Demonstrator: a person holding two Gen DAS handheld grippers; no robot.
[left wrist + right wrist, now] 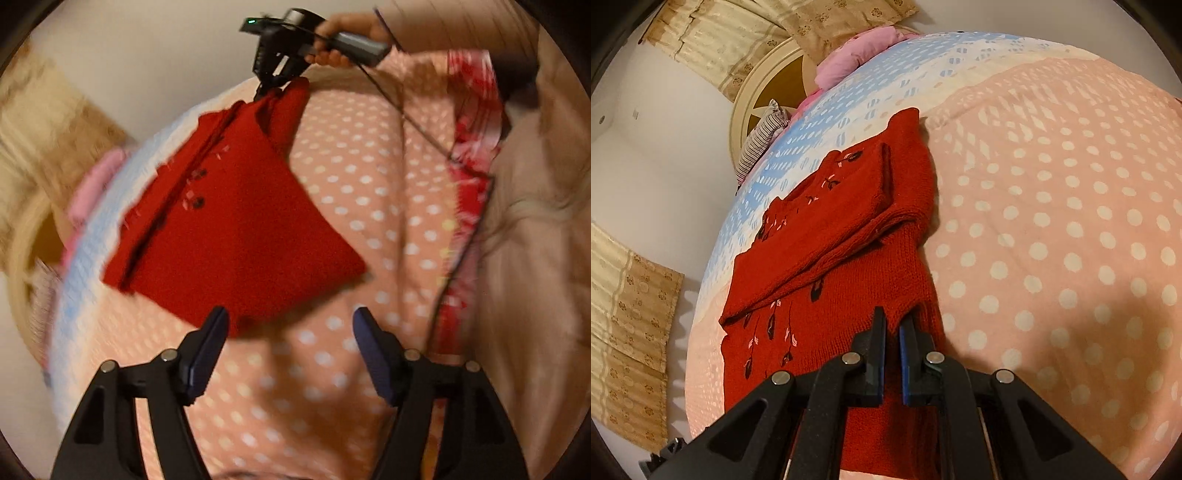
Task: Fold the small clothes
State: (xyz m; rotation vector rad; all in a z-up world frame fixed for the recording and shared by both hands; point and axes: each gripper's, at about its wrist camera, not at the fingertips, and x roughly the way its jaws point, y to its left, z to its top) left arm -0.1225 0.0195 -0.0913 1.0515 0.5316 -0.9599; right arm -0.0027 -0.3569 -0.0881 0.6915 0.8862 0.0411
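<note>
Pink dotted bedspread (1052, 240) bears a red sweater (831, 295), right hand-held gripper (893, 332) clamping it, left hand-held gripper (291, 332) spread apart.

One red sweater (827, 266) lies on one bed (1052, 240) covered by a pink dotted blanket. Two grippers show: the left (290, 325) and the right (893, 332), each with two fingers. One pink pillow (864, 51), one striped cloth (761, 140), and two patterned beige curtains (631, 325) are also visible.
</note>
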